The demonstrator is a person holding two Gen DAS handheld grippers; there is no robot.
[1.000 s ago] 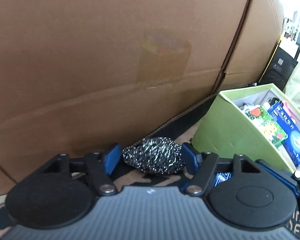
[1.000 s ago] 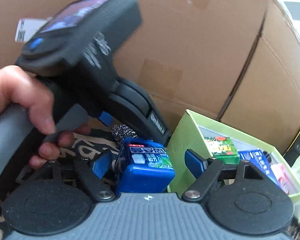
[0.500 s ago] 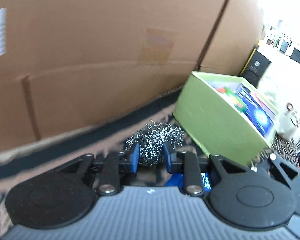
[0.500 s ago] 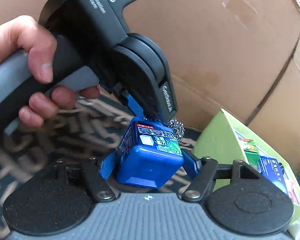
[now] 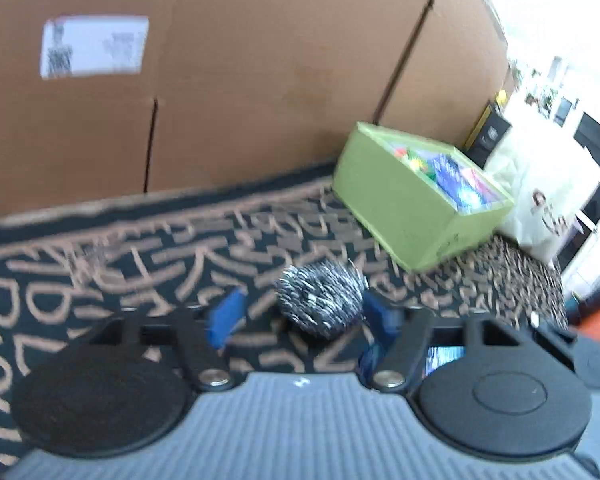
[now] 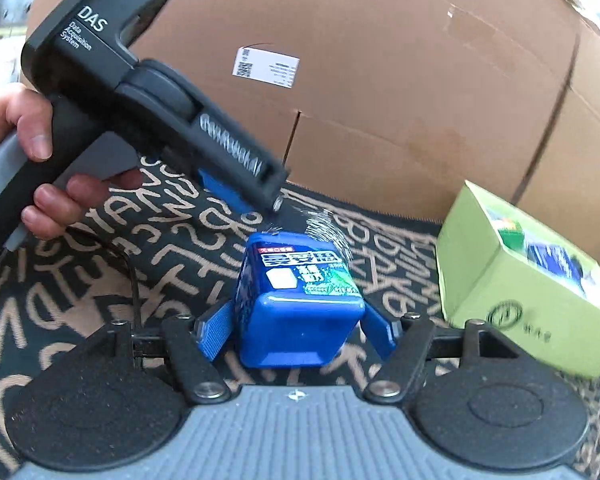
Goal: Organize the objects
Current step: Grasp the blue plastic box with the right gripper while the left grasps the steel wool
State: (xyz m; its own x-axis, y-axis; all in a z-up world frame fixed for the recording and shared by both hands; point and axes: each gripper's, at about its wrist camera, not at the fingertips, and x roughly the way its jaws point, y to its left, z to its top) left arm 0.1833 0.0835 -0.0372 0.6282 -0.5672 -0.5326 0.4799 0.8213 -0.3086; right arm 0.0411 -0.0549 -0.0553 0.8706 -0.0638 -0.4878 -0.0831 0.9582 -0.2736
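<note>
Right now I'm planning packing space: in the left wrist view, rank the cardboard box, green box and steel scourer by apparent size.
1. cardboard box
2. green box
3. steel scourer, though it sits nearest the camera

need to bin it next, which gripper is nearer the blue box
Right. The right gripper has the blue box between its fingers; the left gripper hangs beyond it, over the steel scourer.
</note>
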